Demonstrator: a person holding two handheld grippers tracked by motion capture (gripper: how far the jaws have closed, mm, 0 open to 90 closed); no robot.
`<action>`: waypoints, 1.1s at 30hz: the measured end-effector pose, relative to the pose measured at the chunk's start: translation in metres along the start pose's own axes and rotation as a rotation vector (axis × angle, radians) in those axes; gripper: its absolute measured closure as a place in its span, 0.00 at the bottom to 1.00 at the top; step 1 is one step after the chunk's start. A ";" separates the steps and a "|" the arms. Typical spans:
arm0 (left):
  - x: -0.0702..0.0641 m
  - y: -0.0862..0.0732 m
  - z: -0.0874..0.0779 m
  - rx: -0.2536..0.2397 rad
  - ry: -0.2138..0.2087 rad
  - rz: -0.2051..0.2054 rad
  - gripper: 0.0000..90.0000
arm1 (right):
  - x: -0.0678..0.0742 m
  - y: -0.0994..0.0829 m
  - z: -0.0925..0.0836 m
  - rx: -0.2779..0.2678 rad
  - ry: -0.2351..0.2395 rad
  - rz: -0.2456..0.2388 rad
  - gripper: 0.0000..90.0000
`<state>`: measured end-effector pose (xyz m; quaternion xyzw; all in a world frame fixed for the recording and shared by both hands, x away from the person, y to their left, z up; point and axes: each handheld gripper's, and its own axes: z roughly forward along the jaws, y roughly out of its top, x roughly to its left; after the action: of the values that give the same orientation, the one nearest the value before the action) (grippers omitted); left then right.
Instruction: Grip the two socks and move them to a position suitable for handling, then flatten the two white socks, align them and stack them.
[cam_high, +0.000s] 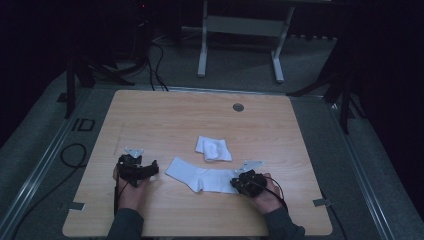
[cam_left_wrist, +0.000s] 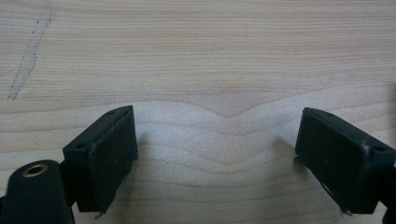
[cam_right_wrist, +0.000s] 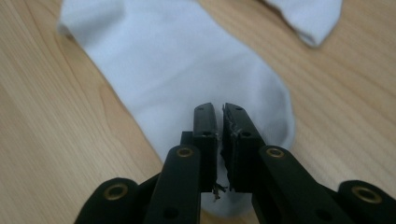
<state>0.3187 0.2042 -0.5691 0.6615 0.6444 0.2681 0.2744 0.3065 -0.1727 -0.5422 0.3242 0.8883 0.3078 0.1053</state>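
A white knit sock (cam_high: 200, 178) lies flat and stretched out on the table (cam_high: 165, 120), a little toward six o'clock of the tabletop's middle, its long axis running from about ten o'clock to four o'clock. Its fabric looks soft and matte, with a rounded end seen in the right gripper view (cam_right_wrist: 196, 88). The right gripper (cam_high: 239, 183) sits at that sock's four o'clock end; its two black jaws stand almost together, a thin slit between the pads, poised over the rounded end of the cloth; no fabric can be seen pinched between them.

A second white sock (cam_high: 214, 149), folded into a squarish bundle, lies just off the first one's twelve o'clock side, apart from it.

The left gripper (cam_high: 150, 169) rests at the long sock's nine o'clock, just clear of its end. Its blocky, rubber-faced jaws stand wide apart over bare wood (cam_left_wrist: 215, 135).

The table is pale wood laminate with wavy grain, rounded corners and a round grey cable grommet (cam_high: 238, 107) near its twelve o'clock edge.
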 end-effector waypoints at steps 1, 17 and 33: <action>0.000 0.000 0.000 0.000 0.000 0.000 0.14 | 0.000 0.002 -0.001 -0.009 -0.003 0.001 0.92; 0.000 0.000 0.000 0.000 -0.004 0.004 0.14 | -0.025 0.057 0.001 -0.129 -0.076 0.060 0.82; 0.000 0.000 0.000 0.000 -0.005 0.004 0.14 | -0.045 0.088 0.021 -0.121 -0.060 0.116 0.69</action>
<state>0.3187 0.2039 -0.5691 0.6635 0.6423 0.2671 0.2755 0.3940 -0.1385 -0.5057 0.3774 0.8442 0.3566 0.1332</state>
